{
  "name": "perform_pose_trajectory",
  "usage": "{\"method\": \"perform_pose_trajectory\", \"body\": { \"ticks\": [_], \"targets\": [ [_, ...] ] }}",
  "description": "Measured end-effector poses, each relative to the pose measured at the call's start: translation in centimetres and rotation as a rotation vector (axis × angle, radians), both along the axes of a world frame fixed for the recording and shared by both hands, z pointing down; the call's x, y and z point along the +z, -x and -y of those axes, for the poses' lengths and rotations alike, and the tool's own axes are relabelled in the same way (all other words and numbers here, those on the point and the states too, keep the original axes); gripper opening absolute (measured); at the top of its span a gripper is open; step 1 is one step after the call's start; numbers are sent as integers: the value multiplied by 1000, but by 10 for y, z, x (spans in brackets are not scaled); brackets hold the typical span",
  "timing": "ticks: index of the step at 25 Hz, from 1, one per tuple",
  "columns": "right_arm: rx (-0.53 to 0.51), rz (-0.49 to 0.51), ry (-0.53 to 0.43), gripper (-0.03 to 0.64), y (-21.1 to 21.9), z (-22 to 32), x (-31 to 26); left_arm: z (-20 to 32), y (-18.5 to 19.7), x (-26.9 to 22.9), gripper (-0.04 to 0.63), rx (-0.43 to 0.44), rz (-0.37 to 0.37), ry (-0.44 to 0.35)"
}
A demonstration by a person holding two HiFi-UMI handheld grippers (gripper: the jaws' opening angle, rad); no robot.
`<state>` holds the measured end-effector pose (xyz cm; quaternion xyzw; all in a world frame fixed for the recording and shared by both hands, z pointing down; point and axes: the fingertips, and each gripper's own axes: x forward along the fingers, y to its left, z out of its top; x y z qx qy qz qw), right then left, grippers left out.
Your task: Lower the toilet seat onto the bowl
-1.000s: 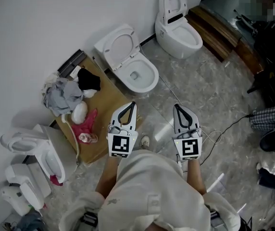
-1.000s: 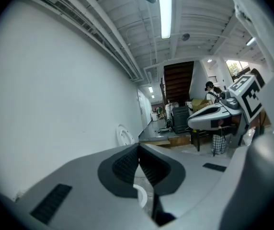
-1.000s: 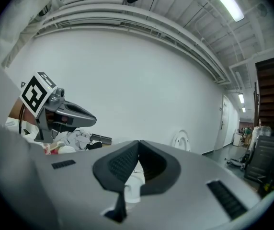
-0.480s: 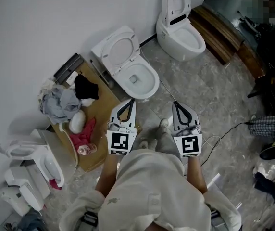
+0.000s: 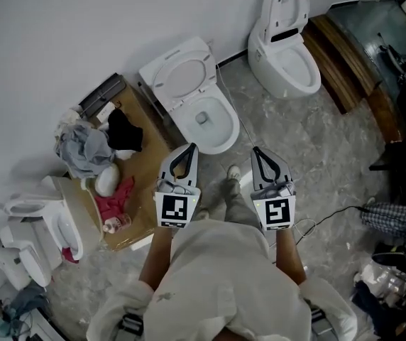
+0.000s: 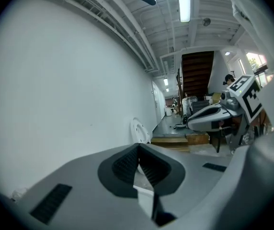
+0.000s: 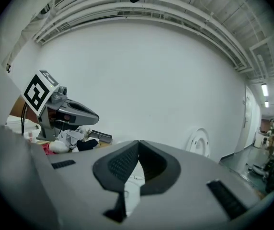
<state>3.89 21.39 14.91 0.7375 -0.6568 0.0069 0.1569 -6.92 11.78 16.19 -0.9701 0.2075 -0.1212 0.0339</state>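
A white toilet stands against the wall in the head view. Its seat (image 5: pixel 186 72) is raised over the open bowl (image 5: pixel 207 121). My left gripper (image 5: pixel 191 148) hangs shut and empty just short of the bowl's front rim, a little to its left. Level with it on the right, my right gripper (image 5: pixel 255 150) is also shut and empty. In the left gripper view the jaws (image 6: pixel 138 145) meet on nothing, and a raised white seat (image 6: pixel 139 130) shows beyond them. The right gripper view shows closed jaws (image 7: pixel 138 143) and an upright seat (image 7: pixel 198 142) at the wall.
A second toilet (image 5: pixel 288 45) stands at the upper right beside a wooden platform (image 5: pixel 345 66). Left of the near toilet lies cardboard (image 5: pixel 150 162) with a clothes pile (image 5: pixel 89 148). More toilet parts (image 5: pixel 36 222) sit at the far left. A cable (image 5: pixel 331 215) runs across the floor.
The person has stepped closer to the near toilet, so the bowl now lies nearer both gripper tips. Both grippers stay shut and level with each other.
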Motion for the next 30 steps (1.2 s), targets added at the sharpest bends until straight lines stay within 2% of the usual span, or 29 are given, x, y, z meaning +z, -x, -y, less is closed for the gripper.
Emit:
{"method": "perform_pose_trajectory", "body": {
  "ticks": [5,18,22,30],
  "targets": [
    [-95,26,15,8,-34,37,5,27,-29,4,14,-88,19,11],
    [-283,39,44,8,-96,104,24,72,-70,17,14,-290,62,14],
    [-321,37,47,8,-101,122,41,83,-76,19,14,-331,69,3],
    [-382,33,57,8,-85,159,60,114,-67,32,14,-385,65,-11]
  ]
}}
